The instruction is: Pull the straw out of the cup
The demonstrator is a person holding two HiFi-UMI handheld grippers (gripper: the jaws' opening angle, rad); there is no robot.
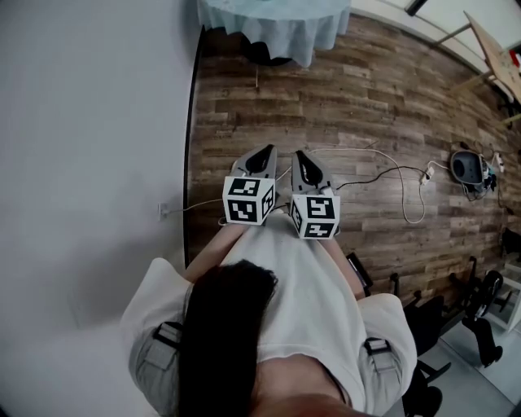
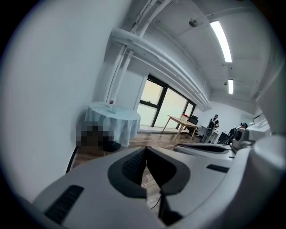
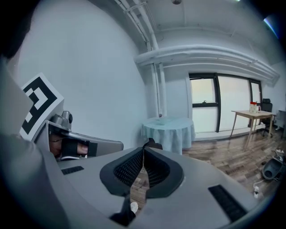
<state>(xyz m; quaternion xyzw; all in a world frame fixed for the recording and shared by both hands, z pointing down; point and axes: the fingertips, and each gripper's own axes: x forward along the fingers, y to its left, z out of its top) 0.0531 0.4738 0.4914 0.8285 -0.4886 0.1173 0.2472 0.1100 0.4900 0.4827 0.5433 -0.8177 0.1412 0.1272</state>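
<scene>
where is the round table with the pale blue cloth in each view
Head view: round table at the top edge, middle.
Left gripper view: round table left of centre, against the white wall.
Right gripper view: round table near centre.
Shared landmark: the white wall beside it.

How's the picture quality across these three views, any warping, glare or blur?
Head view: fisheye bends the wooden floor, lighting even. Left gripper view: ceiling lights glare, windows washed out, corners dark. Right gripper view: same warping, wall pipes curve.
</scene>
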